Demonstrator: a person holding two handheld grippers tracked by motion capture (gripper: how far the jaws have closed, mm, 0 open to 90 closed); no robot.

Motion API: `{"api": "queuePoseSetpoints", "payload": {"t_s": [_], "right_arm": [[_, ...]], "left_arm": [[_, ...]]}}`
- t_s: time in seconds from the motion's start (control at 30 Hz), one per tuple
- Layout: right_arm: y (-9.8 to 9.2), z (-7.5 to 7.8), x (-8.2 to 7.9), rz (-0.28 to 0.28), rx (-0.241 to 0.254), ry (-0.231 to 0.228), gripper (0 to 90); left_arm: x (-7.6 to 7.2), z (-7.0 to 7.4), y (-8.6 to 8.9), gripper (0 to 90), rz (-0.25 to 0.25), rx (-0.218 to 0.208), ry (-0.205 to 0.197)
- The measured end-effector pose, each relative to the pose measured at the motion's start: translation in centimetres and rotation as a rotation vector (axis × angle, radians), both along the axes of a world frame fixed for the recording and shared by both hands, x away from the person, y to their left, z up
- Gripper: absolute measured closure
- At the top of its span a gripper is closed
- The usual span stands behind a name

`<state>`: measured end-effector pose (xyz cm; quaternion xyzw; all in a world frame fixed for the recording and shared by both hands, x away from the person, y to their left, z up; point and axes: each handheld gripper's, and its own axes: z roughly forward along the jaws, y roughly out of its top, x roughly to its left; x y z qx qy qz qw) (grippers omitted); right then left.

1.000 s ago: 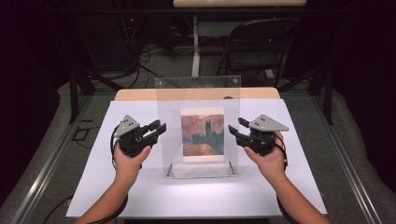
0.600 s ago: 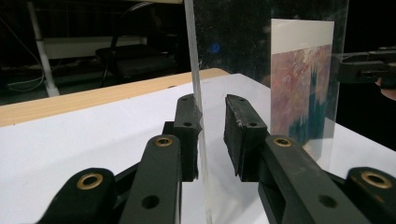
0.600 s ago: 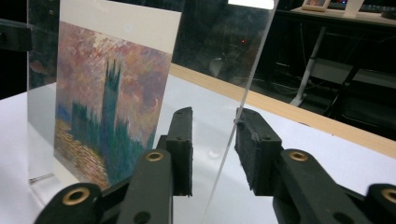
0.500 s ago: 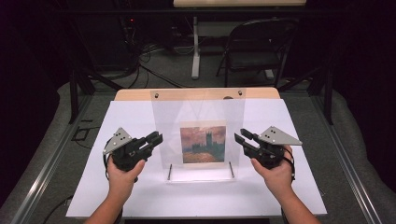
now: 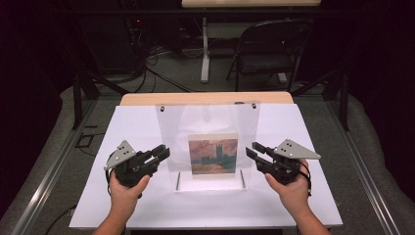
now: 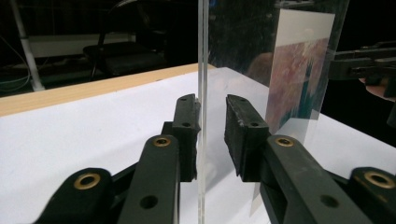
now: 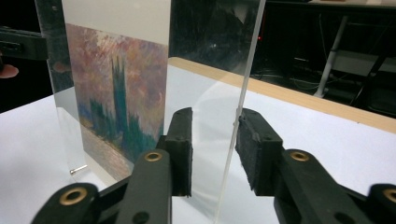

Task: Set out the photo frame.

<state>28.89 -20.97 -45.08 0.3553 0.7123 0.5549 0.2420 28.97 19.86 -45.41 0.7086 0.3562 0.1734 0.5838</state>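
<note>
A clear acrylic pane stands upright on the white table, with a painting print of towers under a reddish sky held in it. My left gripper is at the pane's left edge and my right gripper at its right edge. In the left gripper view the jaws straddle the pane's edge: one pad lies against it, the other stands off. The right gripper view shows the same. Both pairs of jaws have just been opening, with the pane still between them.
Two small metal pins lie at the pane's foot on the table. A wooden strip borders the table's far edge. Beyond it are a folding chair, cables on the floor and a second table's leg.
Both hands have moved toward the near edge and a little outward along the pane's sides. The pane's top and the picture now sit lower in the high view.
</note>
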Motion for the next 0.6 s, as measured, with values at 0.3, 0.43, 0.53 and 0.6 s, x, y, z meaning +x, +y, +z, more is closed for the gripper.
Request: {"api": "queuePoseSetpoints", "payload": {"t_s": [0.3,0.43,0.53,0.6], "right_arm": [[-0.9,-1.4,-0.4,-0.006,-0.001,0.057,59.5],[-2.1,-2.2,-0.7,-0.034,-0.001,0.083,57.3],[-3.1,-3.2,-0.7,-0.061,-0.013,0.111,54.9],[-3.7,-4.0,-0.7,-0.084,-0.017,0.131,52.9]], "left_arm": [[-0.8,-1.0,0.9,62.5,0.050,0.048,0.003],[-1.1,-2.1,1.9,58.7,0.077,0.059,0.017],[-1.1,-3.2,2.6,56.9,0.104,0.050,0.040],[-0.9,-4.1,3.1,55.6,0.122,0.039,0.056]]}}
